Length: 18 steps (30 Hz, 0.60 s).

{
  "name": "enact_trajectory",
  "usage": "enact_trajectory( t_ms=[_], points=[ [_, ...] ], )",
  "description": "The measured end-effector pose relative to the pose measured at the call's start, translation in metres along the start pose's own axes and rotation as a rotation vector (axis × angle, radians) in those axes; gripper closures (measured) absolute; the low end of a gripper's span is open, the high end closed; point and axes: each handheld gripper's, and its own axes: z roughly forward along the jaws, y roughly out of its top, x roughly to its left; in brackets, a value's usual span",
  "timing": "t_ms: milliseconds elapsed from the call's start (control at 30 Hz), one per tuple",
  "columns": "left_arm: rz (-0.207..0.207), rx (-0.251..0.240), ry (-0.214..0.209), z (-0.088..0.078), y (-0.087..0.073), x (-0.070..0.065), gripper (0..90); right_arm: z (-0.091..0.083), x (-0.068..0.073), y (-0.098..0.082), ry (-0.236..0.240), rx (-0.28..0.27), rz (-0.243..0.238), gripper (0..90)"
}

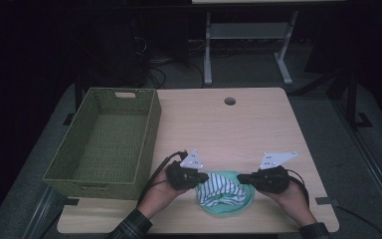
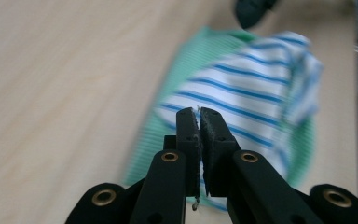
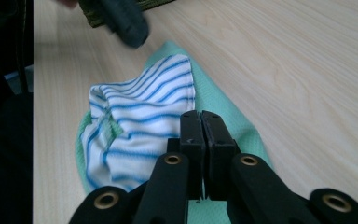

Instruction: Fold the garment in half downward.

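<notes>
The striped cloth [image 1: 222,189] lies bunched on a green cloth [image 1: 243,205] at the near edge of the table [image 1: 258,124], between the 2 grippers. The left gripper [image 1: 205,177] pinches its left end and the right gripper [image 1: 240,177] its right end, both with jaws closed tight on fabric. Its long axis runs left to right, each hand equally near, and the basket [image 1: 146,144] stands to the left and farther back, nearer the left hand, so I judge the carry would go that way.
</notes>
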Motion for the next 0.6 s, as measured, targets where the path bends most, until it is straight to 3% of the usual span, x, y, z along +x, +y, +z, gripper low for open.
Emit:
enact_trajectory(
  t_ms=[67,167,367,467,567,600],
  points=[
    [-0.019,0.009,0.028,0.004,0.0,0.009,86.8,0.007,0.0,0.002,0.008,0.021,-0.003,89.3],
    [-0.039,0.046,0.036,0.016,-0.002,0.016,86.8,0.016,0.005,-0.001,0.013,0.083,-0.026,89.8],
    [-0.02,0.086,0.003,0.032,-0.006,0.004,86.7,0.026,0.015,-0.017,0.028,0.187,-0.057,90.0],
    [-0.01,0.108,-0.007,0.035,-0.008,-0.002,86.7,0.027,0.017,-0.02,0.02,0.205,-0.067,90.0],
    [0.027,0.175,-0.006,0.041,-0.014,-0.004,86.6,0.026,0.018,-0.024,0.022,0.187,-0.059,90.0],
    [0.031,0.165,-0.002,0.042,-0.017,-0.005,87.1,0.026,0.017,-0.024,0.024,0.183,-0.058,90.0]
  ],
)
